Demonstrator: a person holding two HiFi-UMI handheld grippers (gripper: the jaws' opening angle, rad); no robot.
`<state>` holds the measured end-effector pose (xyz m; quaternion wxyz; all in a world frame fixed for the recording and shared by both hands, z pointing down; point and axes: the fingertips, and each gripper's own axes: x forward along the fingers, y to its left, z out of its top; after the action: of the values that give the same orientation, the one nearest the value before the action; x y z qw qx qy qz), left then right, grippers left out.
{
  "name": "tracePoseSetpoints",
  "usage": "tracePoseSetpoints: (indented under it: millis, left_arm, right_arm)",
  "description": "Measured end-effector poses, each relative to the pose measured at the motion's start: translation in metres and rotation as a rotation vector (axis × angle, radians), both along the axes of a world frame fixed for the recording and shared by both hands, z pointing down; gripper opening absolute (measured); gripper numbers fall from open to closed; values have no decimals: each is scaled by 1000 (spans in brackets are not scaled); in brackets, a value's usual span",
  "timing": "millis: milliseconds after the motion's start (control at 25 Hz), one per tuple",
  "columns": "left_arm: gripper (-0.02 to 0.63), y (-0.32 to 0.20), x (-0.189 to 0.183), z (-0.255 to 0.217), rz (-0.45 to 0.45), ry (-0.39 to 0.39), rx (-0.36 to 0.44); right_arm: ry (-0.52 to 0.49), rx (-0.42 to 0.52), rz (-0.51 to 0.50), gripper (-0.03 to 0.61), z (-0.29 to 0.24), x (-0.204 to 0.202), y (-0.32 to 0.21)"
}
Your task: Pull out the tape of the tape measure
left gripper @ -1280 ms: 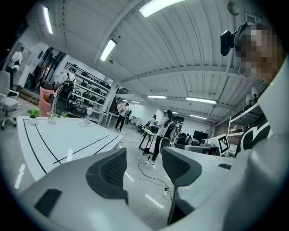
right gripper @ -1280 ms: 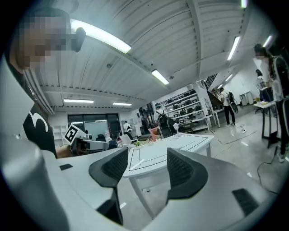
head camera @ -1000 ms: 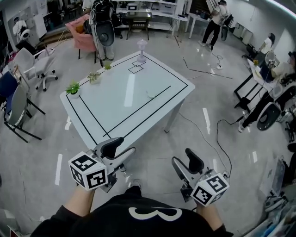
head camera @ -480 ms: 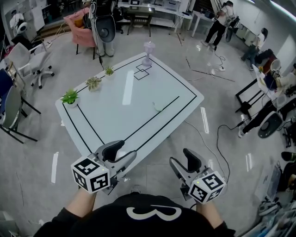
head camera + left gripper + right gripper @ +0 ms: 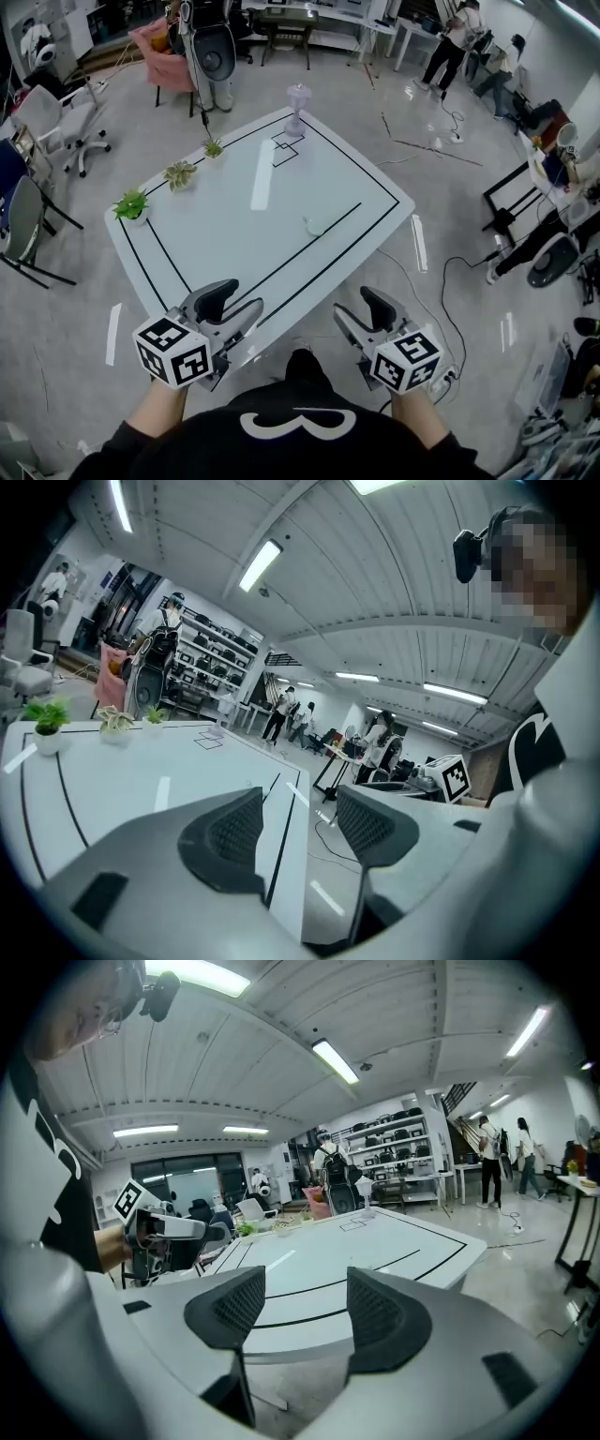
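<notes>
A small pale object (image 5: 312, 225), apparently the tape measure, lies near the middle of the white table (image 5: 234, 216), beside a black line; it is too small to make out in detail. My left gripper (image 5: 239, 298) hovers open and empty over the table's near edge. My right gripper (image 5: 361, 307) is open and empty too, just off the near corner, above the floor. In the left gripper view the left gripper (image 5: 300, 810) shows a wide gap with the table (image 5: 141, 771) beyond. The right gripper (image 5: 302, 1302) faces the table (image 5: 356, 1241) from its corner.
Three small potted plants (image 5: 131, 204) line the table's left edge and a pale lamp-like stand (image 5: 297, 97) sits at the far corner. Office chairs (image 5: 56, 122) are at the left, a fan (image 5: 214, 56) behind. A cable (image 5: 441, 281) trails on the floor at right. People stand far back.
The person has stepped closer to the table; both grippers now sit at its near edge instead of over the floor. Both stay open and empty.
</notes>
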<state>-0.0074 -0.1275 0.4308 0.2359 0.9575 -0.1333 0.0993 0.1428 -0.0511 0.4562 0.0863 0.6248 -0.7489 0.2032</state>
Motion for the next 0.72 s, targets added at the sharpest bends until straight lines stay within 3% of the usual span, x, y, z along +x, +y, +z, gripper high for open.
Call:
tracePoseSetpoints:
  millis: [360, 720]
  left_arm:
    - [232, -51, 17, -6, -152, -23, 5]
    - [232, -84, 20, -7, -263, -39, 7]
  right_arm:
    - [13, -45, -113, 250, 19, 40, -87]
    - [99, -147, -197, 250, 65, 63, -153]
